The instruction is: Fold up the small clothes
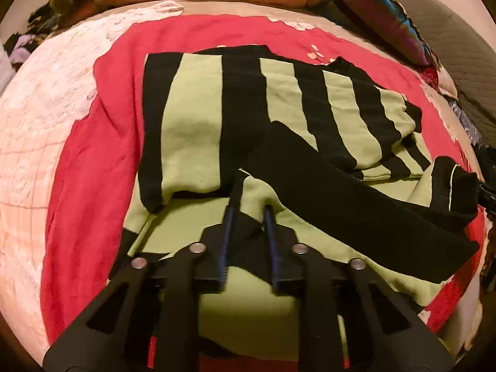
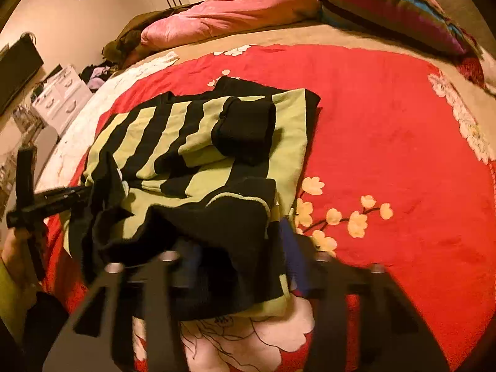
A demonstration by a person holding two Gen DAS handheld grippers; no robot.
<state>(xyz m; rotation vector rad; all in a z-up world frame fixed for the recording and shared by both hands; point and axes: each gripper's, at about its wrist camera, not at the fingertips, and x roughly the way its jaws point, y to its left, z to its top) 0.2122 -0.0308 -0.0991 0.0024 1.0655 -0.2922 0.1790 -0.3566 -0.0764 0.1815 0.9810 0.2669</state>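
A small black-and-lime striped sweater (image 1: 235,114) lies partly folded on a red floral bedspread (image 1: 93,161); it also shows in the right wrist view (image 2: 173,142). My left gripper (image 1: 249,210) is shut on the sweater's near edge, cloth bunched between its blue-padded fingers. My right gripper (image 2: 241,241) is shut on the black collar end of the sweater (image 2: 223,217), lifted slightly. The left gripper shows in the right wrist view (image 2: 62,197) at the sweater's left side. One black cuff (image 2: 248,130) lies folded over the body.
A pink pillow (image 2: 229,12) and a striped cushion (image 2: 387,6) lie at the bed's head. White drawers (image 2: 62,93) and clutter stand beyond the bed's left side. Red bedspread (image 2: 387,155) spreads to the right of the sweater.
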